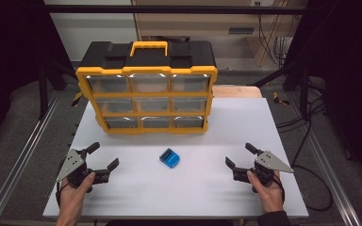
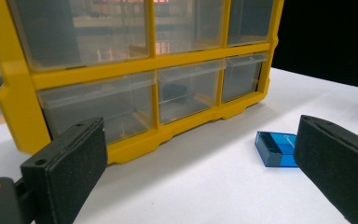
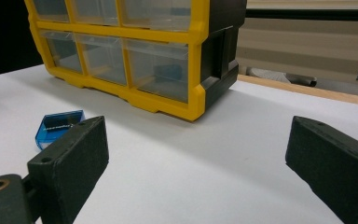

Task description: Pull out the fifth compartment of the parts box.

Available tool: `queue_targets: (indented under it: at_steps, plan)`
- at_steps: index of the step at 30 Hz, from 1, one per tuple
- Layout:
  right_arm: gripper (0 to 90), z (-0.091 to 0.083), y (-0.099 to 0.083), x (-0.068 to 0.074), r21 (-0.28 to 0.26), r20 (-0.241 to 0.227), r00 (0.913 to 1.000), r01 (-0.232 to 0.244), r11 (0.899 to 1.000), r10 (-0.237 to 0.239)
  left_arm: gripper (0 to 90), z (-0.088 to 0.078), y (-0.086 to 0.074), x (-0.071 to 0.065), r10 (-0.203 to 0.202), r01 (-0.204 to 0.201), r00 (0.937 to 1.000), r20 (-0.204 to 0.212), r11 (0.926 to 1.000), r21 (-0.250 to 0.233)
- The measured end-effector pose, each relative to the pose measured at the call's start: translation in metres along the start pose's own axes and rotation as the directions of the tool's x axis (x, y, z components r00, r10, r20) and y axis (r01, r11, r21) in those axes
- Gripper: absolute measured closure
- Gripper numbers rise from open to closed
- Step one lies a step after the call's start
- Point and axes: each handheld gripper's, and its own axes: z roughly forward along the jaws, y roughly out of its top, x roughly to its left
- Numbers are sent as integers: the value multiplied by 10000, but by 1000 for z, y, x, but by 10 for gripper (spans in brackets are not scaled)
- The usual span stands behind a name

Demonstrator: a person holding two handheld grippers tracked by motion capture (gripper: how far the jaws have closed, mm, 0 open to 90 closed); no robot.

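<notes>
Left tongs (image 1: 105, 157) agape, right tongs (image 1: 239, 155) agape, blue box (image 1: 169, 158) between

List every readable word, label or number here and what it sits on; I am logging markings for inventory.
Nothing reads clearly.
Small translucent blue plastic box: a faint line of print on its lid, too small and blurred to read.
Yellow-and-black plastic drawer organiser: no lettering visible on its frame or clear drawers.

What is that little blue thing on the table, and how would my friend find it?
Start at the big yellow and black drawer cabinet standing at the back of the white table. Come forward from its bottom drawers to the open space between the two grippers. The small see-through blue box lies there alone, the table's only blue thing.
</notes>
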Motion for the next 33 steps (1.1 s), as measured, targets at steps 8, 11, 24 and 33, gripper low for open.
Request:
queue_targets:
  at_steps: [8, 11, 24, 33]
  plan:
    - [51, -1, 0, 3, 7, 191, 9998, 75, 10000, -75, 23, 2, 7, -5, 1078, -1034, 9914, -749, 9928, 608]
    - [50, -2, 0, 3, 2, 245, 9997, 80, 10000, -80, 26, 5, 9, -5, 1894, -1802, 9775, -931, 9787, 989]
    - [47, 2, 2, 10, 51, 337, 9990, 278, 9996, -280, 56, 19, 19, 6, 4760, -4375, 8704, -1256, 8649, 2461]
    - [41, 2, 2, 11, 70, 347, 9990, 287, 9996, -289, 86, 39, 39, -6, 6195, -5721, 7755, -1215, 7710, 2797]
